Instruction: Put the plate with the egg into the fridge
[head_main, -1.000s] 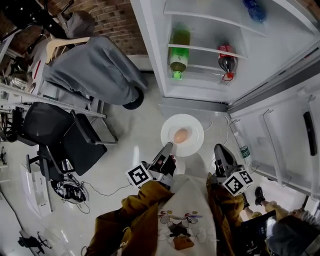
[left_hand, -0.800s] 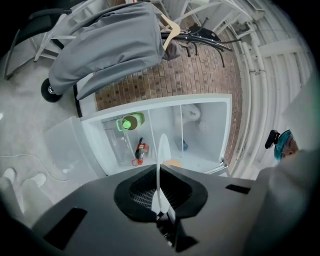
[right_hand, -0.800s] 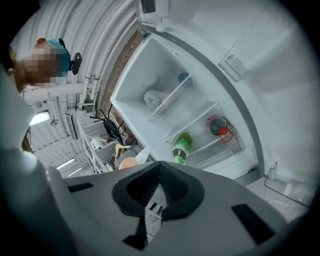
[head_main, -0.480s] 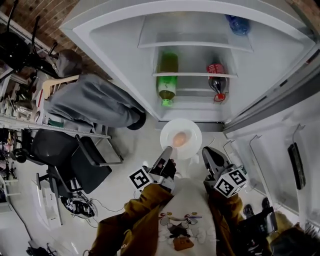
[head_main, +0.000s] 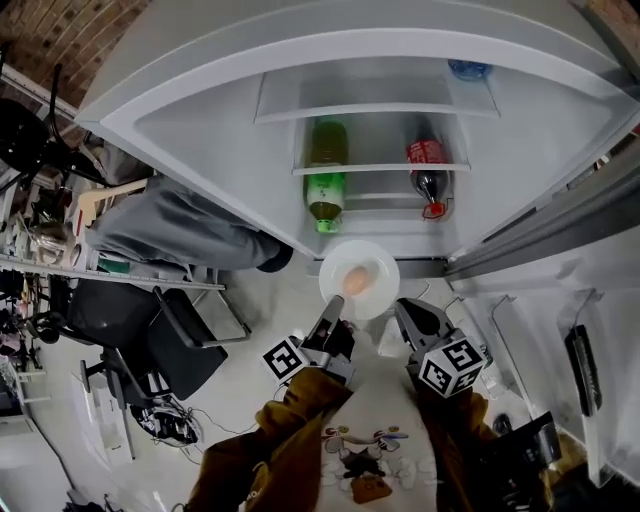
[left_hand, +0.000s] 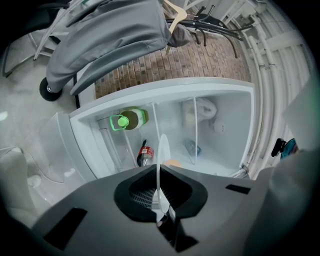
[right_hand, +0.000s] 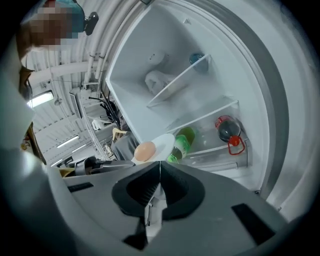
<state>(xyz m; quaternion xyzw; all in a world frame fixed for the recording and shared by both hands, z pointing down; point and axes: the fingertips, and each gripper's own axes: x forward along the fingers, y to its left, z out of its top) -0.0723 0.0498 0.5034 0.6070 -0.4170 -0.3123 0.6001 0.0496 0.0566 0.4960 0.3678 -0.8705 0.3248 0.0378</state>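
Plate (head_main: 381, 286) closer to fridge (head_main: 200, 160) — level, egg (head_main: 354, 281) atop

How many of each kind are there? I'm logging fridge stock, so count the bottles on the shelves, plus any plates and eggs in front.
Bottles: 3 (green bottle, dark red-labelled bottle, blue bottle, only partly seen)
Plate: 1
Egg: 1
Total: 5
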